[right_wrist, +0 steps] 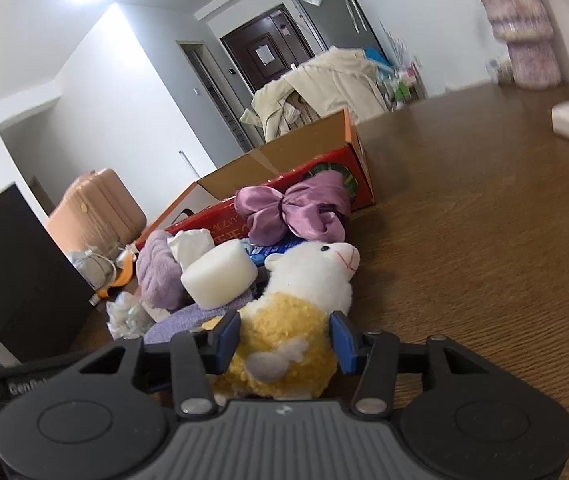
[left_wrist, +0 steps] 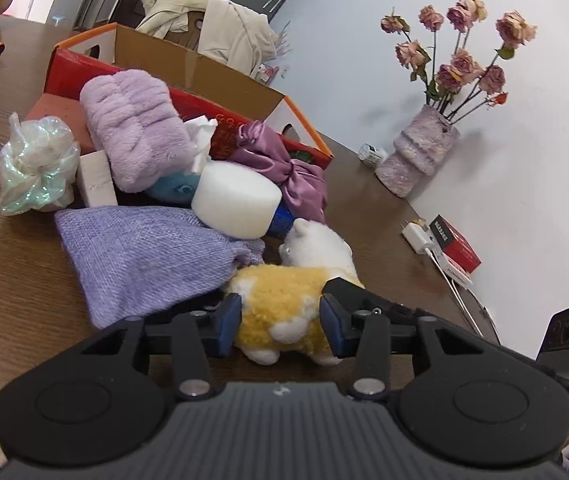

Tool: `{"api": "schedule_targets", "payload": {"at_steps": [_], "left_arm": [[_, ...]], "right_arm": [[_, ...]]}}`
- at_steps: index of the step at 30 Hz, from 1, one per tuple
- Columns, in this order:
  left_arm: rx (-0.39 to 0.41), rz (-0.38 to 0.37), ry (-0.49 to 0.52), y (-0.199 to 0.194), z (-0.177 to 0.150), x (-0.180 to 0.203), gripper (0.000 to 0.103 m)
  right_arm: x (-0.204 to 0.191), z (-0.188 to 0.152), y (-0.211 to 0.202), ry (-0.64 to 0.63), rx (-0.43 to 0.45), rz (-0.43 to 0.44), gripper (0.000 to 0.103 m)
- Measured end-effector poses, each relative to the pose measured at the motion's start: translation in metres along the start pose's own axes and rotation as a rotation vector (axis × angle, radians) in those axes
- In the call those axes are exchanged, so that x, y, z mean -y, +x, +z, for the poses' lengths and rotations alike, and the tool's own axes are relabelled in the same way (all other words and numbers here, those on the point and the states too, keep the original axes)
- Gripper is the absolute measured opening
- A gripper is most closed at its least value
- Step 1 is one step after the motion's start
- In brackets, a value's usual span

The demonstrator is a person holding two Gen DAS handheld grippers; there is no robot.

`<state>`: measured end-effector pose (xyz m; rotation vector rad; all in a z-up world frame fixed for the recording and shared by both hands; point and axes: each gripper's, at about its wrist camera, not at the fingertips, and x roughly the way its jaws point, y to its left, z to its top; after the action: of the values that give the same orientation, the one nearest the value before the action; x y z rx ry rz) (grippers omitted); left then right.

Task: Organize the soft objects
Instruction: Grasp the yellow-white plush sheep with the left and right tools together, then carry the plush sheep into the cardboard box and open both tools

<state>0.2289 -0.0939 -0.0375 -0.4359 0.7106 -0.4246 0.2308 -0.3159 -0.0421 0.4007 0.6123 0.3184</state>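
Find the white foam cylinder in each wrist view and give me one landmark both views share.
Left wrist view: the white foam cylinder lies left of centre, on the purple knit pouch, in front of the red cardboard box.
Right wrist view: the cylinder sits lower left of centre, just left of the plush sheep.
Shared landmark: the purple satin bow leaning against the box.

My blue pads (left_wrist: 228,322) look like matt rubber on black plastic fingers. The plush sheep (left_wrist: 284,312) I see is woolly yellow and white pile. The table (right_wrist: 484,260) is grained brown wood, the bow (left_wrist: 284,168) glossy satin, the box (left_wrist: 188,68) plain cardboard inside, the sponge block (left_wrist: 236,204) fine-pored foam
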Motion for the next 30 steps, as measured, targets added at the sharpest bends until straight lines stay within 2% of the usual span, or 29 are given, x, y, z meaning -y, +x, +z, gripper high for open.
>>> {"api": "schedule_targets", "payload": {"at_steps": [10, 14, 17, 23, 26, 30], "left_arm": [[0.096, -0.079, 0.073, -0.055, -0.008, 0.02, 0.043], [0.159, -0.1, 0.084, -0.073, 0.007, 0.029, 0.043], [0.211, -0.09, 0.139, -0.073, 0.028, 0.04, 0.043], [0.241, -0.098, 0.081, -0.043, 0.092, 0.037, 0.043], [0.231, -0.093, 0.041, -0.01, 0.131, 0.026, 0.043], [0.168, -0.103, -0.047, 0.047, 0.173, 0.001, 0.043]], "right_arm": [[-0.03, -0.008, -0.055, -0.027, 0.093, 0.003, 0.046], [-0.049, 0.005, -0.07, -0.076, 0.144, 0.003, 0.046], [-0.059, 0.026, -0.073, -0.122, 0.187, 0.021, 0.046], [-0.063, 0.09, -0.042, -0.168, 0.221, 0.053, 0.046], [-0.056, 0.13, -0.008, -0.16, 0.193, 0.061, 0.046], [-0.039, 0.174, 0.051, -0.133, 0.122, 0.051, 0.046]]}}
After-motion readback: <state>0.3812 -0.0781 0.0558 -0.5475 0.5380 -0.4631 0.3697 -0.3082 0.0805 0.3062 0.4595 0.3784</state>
